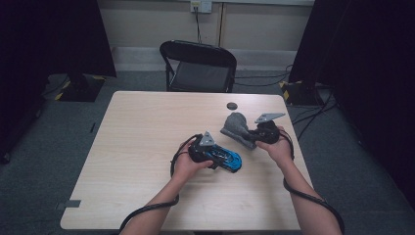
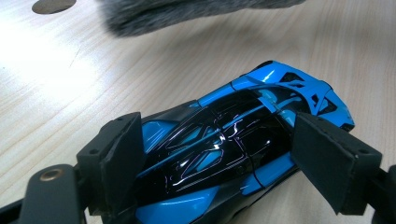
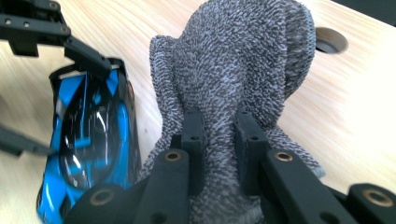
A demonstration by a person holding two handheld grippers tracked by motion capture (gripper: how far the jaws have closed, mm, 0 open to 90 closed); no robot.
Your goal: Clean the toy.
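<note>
A glossy blue and black toy car (image 1: 229,159) (image 2: 224,135) lies on the light wooden table (image 1: 137,137). My left gripper (image 1: 214,155) (image 2: 219,140) is shut across its body, one pad against each side. Just right of the car is a grey knitted cloth (image 1: 236,125) (image 3: 243,56), bunched into a hump. My right gripper (image 1: 250,135) (image 3: 219,126) is shut on a fold at the cloth's near edge. In the right gripper view the car (image 3: 88,140) lies left of the cloth, with the left gripper's fingers (image 3: 84,53) over it. The cloth's edge (image 2: 187,11) shows blurred beyond the car.
A round dark hole (image 1: 232,105) (image 3: 330,41) sits in the tabletop just beyond the cloth. A black folding chair (image 1: 200,66) stands behind the far edge. Black stands and cables lie on the floor at both sides.
</note>
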